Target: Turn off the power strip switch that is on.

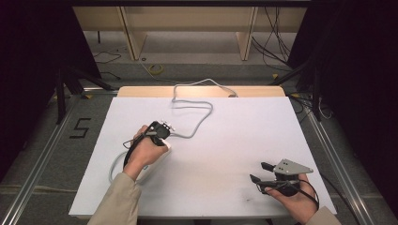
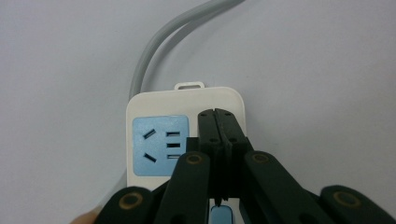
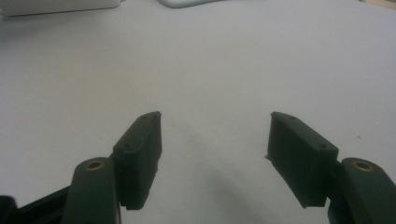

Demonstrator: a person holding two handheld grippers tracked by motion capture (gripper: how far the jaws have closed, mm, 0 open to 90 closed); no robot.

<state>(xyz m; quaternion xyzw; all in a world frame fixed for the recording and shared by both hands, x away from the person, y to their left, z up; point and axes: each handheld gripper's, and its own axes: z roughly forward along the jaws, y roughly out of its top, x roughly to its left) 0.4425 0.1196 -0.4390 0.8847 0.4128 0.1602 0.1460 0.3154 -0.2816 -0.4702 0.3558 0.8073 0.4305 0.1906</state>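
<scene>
Looking down along my left fingers (image 2: 219,122), I saw them pressed tight together with nothing between them, their tips resting over the top face of the white power strip (image 2: 154,105). The strip's blue socket (image 2: 160,146) sat just to the left of the closed fingers, and a second blue patch (image 2: 220,215) peeked out beneath them. The strip's hanging tab (image 2: 189,86) marked its far end, and the grey cord (image 2: 154,51) ran out beside that end in two strands.

From above, my left hand (image 1: 143,150) covered most of the strip (image 1: 165,149), which lay left of the middle of the white surface (image 1: 234,136). The cord (image 1: 197,110) looped away toward the far edge and off the back, while another stretch curved round near my wrist on the left side.

My right fingers (image 3: 212,156) stood wide apart, holding nothing, hovering low over bare white surface. In the high view they (image 1: 262,172) were near the front right corner, well apart from the strip. Between the two hands the surface lay open, and wide bare room stretched to the right of the strip and toward the far right edge.
</scene>
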